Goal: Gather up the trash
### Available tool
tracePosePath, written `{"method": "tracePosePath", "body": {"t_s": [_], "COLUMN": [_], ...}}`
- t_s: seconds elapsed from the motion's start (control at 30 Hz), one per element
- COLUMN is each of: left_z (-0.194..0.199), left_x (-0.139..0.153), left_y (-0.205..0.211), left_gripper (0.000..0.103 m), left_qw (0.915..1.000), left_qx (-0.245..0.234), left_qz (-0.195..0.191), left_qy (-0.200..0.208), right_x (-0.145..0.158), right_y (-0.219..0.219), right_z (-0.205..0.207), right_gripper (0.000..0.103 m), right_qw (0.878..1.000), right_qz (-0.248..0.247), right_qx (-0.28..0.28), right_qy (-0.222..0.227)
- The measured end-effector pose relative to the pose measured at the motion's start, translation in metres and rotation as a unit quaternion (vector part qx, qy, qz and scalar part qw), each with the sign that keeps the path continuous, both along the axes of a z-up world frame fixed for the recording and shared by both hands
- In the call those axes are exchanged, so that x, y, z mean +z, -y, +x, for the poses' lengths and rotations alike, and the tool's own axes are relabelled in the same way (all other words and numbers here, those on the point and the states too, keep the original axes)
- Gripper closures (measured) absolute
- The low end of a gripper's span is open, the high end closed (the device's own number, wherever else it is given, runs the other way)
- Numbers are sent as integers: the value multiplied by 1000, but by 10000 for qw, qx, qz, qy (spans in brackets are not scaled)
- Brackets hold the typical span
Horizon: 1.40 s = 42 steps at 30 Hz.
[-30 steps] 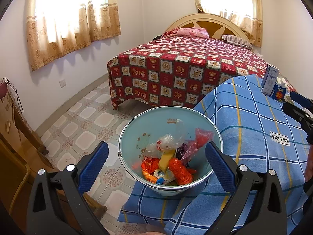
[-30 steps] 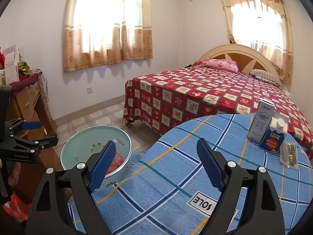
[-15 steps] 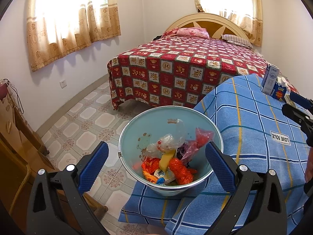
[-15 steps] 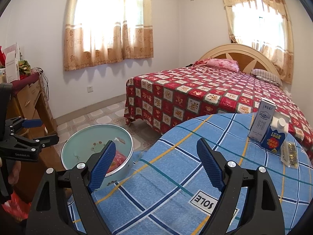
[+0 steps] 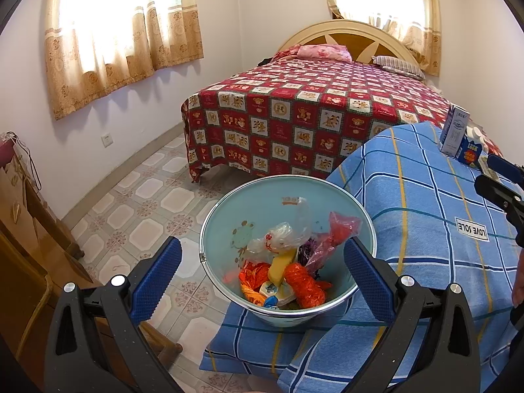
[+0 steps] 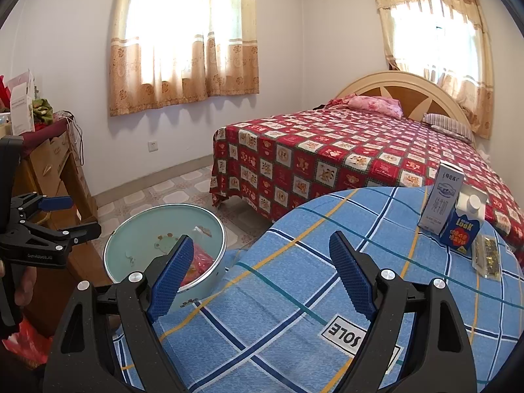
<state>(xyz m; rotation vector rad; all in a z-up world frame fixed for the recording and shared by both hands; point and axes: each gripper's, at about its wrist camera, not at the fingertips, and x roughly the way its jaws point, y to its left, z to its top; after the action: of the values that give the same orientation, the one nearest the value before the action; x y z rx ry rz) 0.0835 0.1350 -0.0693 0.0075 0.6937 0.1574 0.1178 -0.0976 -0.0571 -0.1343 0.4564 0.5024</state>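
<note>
Trash fills the pale bin at the near-left edge of the blue checked table; both the left gripper and right gripper hover empty, jaws apart. Two cartons and a wrapper wait at the far-right edge. Nothing has shifted since a second ago, so collection looks paused.

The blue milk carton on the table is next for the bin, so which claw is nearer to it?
Right. The right claw hangs open over the tablecloth facing the blue milk carton; the left claw hovers open at the trash bucket, farther away.
</note>
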Motion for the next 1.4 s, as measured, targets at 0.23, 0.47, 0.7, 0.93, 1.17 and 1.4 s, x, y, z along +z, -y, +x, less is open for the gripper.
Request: {"method": "tracePosePath", "body": {"t_s": [0.23,0.47,0.7,0.93,1.17,1.4], "left_z": [1,1,1,0,-1,-4], "left_x": [-1,-1,-1,-2,-2,1], "left_y": [-1,-1,-2,-3,-5,-4], "left_gripper": [6,6,6,6,6,6], "left_qw": [10000,10000,10000,10000,10000,9998], "left_qx": [2,7,15,22,31,76], "left_qz": [11,15,25,36,35,145], "left_qy": [-9,-8,-3,1,-4,105], "right_x": [0,1,2,5,4,3], "right_y": [-2,-3,-2,2,5,6], "right_z": [0,-1,0,2,3,2], "right_gripper": [20,20,20,20,20,19], "right_qw": [10000,10000,10000,10000,10000,10000], "right_qz": [-25,-18,-13,8,-3,-11], "right_qx": [18,27,20,-8,-20,-46], "right_qy": [-23,-9,0,9,-21,-45]}}
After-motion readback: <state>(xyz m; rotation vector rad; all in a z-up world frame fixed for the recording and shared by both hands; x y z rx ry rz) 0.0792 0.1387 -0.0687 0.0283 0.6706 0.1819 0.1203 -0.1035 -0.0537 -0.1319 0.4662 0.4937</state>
